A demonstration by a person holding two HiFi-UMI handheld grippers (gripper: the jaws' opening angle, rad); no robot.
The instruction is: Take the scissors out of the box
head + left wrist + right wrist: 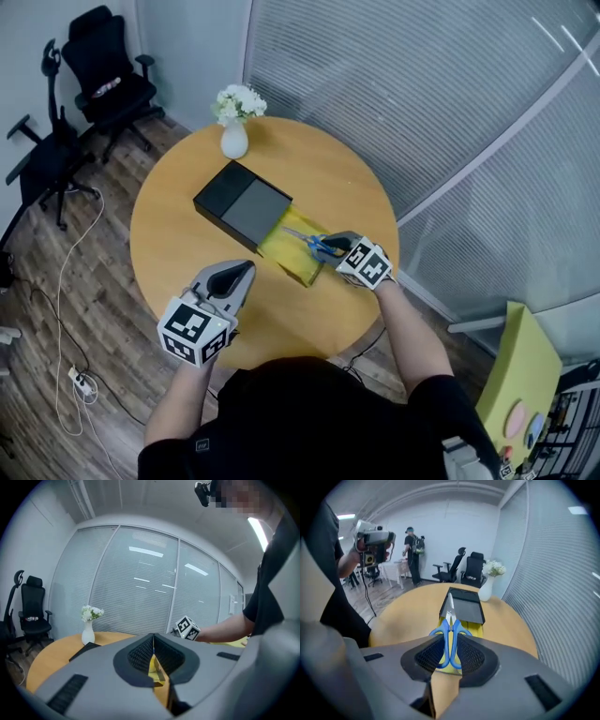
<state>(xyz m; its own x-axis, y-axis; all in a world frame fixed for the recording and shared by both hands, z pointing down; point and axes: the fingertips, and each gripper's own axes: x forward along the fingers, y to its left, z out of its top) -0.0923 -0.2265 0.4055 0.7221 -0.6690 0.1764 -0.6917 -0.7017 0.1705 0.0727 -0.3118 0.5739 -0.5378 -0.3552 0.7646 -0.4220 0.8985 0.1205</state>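
Observation:
A black box [242, 202] lies on the round wooden table [178, 234], its yellow inner tray [289, 255] slid out toward me. My right gripper [333, 246] is shut on the blue handles of the scissors [314, 242], with the steel blades pointing over the tray toward the box. In the right gripper view the scissors [450, 634] sit between the pads above the yellow tray [476, 630] and the box [464, 604]. My left gripper [246, 269] hovers near the table's front edge, apart from the box. Its jaws [153, 644] are shut with nothing in them.
A white vase of flowers [234, 139] stands at the table's far edge behind the box. Black office chairs [103, 80] are at the back left on the wood floor. Blinds and glass walls run along the right. A person [412, 550] stands far off across the room.

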